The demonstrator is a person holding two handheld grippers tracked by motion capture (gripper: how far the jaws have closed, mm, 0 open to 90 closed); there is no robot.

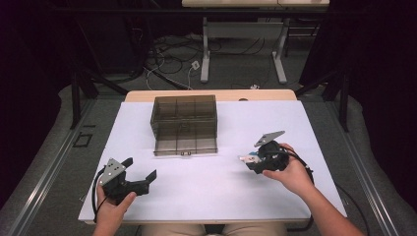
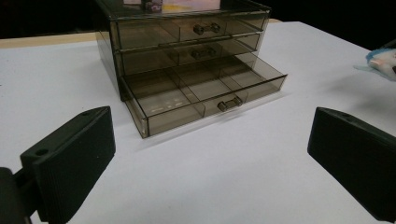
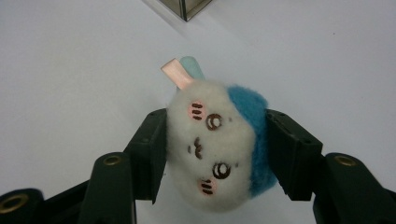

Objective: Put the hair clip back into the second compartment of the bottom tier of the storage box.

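Note:
A smoky clear three-drawer organiser (image 1: 185, 124) stands at the middle back of the white table; its bottom drawer (image 2: 205, 95) is pulled out and looks empty. My right gripper (image 1: 251, 161) is shut on a small white and blue plush toy (image 3: 217, 144) with a drawn face, both pads squeezing its sides just above the table, right of the organiser. The toy (image 1: 247, 159) shows as a pale spot at the jaw tips. My left gripper (image 1: 142, 178) rests near the front left with its jaws wide apart and nothing between them, facing the organiser.
The white mat (image 1: 211, 187) covers the tabletop, with a strip of wood (image 1: 147, 95) showing along the far edge. Beyond the table are desk legs (image 1: 205, 59) and loose cables on the floor. Dark curtains flank both sides.

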